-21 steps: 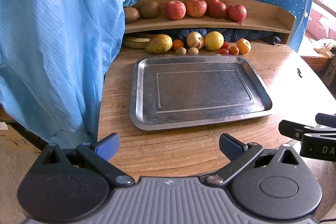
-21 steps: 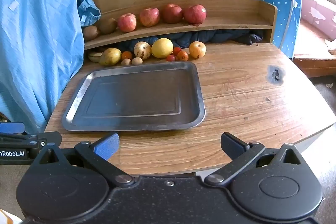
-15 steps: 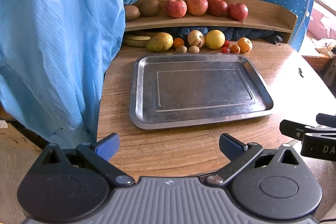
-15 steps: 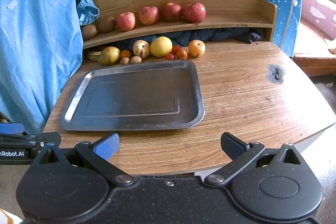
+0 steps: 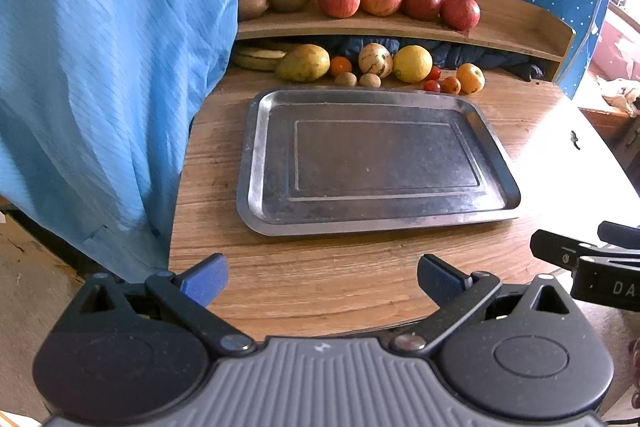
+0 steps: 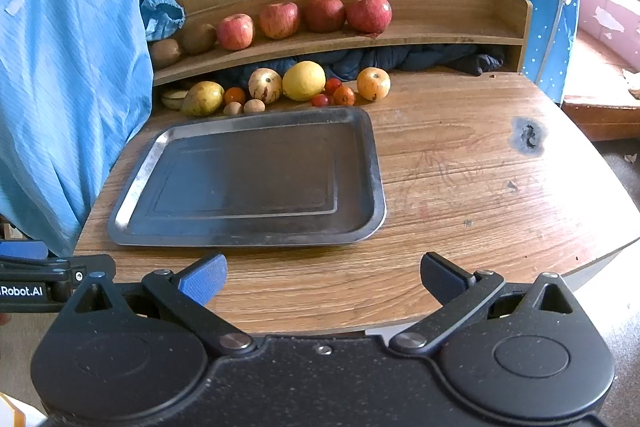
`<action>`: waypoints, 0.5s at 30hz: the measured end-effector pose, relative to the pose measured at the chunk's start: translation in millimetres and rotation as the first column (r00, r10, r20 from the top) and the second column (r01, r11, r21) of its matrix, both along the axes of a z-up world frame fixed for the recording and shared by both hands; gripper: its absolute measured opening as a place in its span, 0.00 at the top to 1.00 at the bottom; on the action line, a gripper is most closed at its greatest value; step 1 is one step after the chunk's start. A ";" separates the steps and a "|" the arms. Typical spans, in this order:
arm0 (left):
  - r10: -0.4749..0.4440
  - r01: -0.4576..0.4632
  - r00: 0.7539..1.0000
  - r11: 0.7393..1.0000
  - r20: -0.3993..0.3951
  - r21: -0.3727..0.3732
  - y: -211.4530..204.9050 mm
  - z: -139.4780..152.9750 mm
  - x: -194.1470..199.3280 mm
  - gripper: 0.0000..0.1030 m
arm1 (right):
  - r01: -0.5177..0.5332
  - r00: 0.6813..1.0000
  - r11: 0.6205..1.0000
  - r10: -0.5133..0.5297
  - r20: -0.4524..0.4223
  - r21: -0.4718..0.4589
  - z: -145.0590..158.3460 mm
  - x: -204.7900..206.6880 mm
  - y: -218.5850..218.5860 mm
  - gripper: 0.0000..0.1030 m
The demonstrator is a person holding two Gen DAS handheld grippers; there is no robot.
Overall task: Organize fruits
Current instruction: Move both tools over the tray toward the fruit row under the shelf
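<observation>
— Where are your tongs?
— Your left tongs [image 5: 320, 277] and right tongs [image 6: 322, 277] hover apart, level, empty, at the surface's [image 6: 460, 187] near edge.
— The fruits?
— Behind the tray [image 5: 256, 147]: lemon [image 5: 413, 63], mango [image 5: 304, 63].

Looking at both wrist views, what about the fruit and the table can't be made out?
- Bananas: both views, mostly hidden under the shelf and behind the blue garment; count unclear.
- Two small brown fruits: too small to identify.
- Space under the shelf: filled by dark cloth, rest unseen.
- Table's left part: covered by the garment.
</observation>
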State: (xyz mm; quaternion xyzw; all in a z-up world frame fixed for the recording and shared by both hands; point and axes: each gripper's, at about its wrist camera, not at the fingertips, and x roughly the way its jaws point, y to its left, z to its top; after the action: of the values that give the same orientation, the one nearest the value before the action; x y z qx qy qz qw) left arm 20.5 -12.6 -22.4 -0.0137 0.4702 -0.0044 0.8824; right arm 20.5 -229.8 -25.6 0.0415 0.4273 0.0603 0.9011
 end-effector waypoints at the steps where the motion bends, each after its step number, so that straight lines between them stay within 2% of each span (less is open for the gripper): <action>1: 0.001 -0.001 1.000 1.000 -0.002 0.000 -0.4 -0.7 1.0 0.00 | 0.000 1.000 1.000 0.000 -0.003 0.000 -0.1 1.7 -0.2 0.00; 15: 0.029 -0.028 0.998 1.000 -0.059 0.004 -6.9 -11.7 17.0 0.00 | -0.019 0.999 1.000 0.019 -0.039 0.000 -7.9 20.0 -6.1 0.00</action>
State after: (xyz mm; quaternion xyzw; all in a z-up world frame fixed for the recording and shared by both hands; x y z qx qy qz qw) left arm 37.5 -19.5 -34.1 -0.0193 0.4957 0.0092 0.8682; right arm 40.6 -235.9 -33.5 0.0386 0.4452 0.0682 0.8920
